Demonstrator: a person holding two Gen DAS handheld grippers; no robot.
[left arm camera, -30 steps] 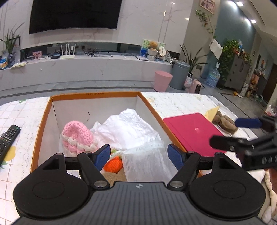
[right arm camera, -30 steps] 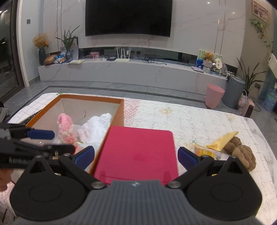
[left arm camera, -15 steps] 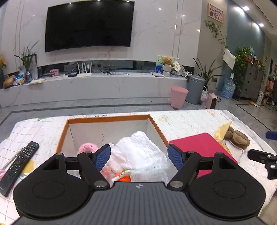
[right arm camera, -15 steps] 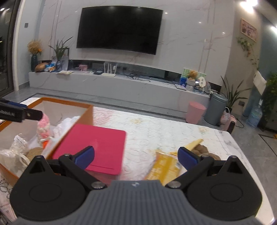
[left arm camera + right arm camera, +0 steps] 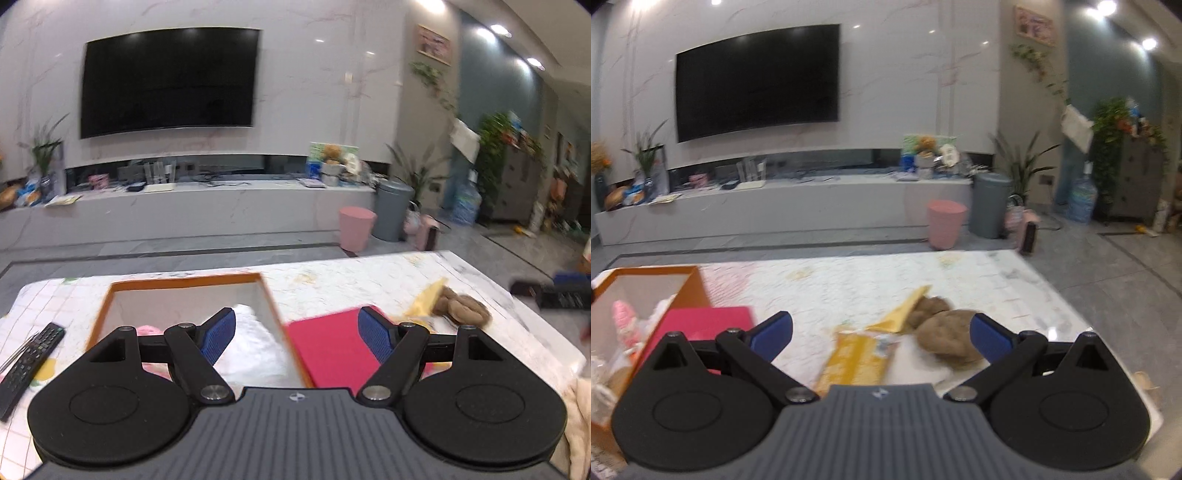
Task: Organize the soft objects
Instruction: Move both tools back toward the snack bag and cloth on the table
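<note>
An orange-rimmed open box (image 5: 184, 282) sits on the table and holds a white soft bundle (image 5: 251, 343) and a pink knitted piece (image 5: 624, 317). My left gripper (image 5: 297, 338) is open and empty, raised above the box's right wall. My right gripper (image 5: 881, 338) is open and empty above a brown plush toy (image 5: 945, 332), which also shows in the left wrist view (image 5: 461, 308), and a yellow packet (image 5: 857, 354). A yellow cloth (image 5: 905, 312) lies against the plush. A cream soft cloth (image 5: 578, 424) lies at the table's near right corner.
A red flat lid (image 5: 332, 347) lies right of the box. A black remote (image 5: 29, 363) lies at the table's left. The table's right edge (image 5: 1089, 321) is close to the plush. Beyond the table are a TV wall, a pink bin (image 5: 356, 227) and a grey bin.
Both grippers have lifted and pulled back, tilting up toward the room. The right gripper has swung right, from over the red lid to over the yellow packet and brown plush.
</note>
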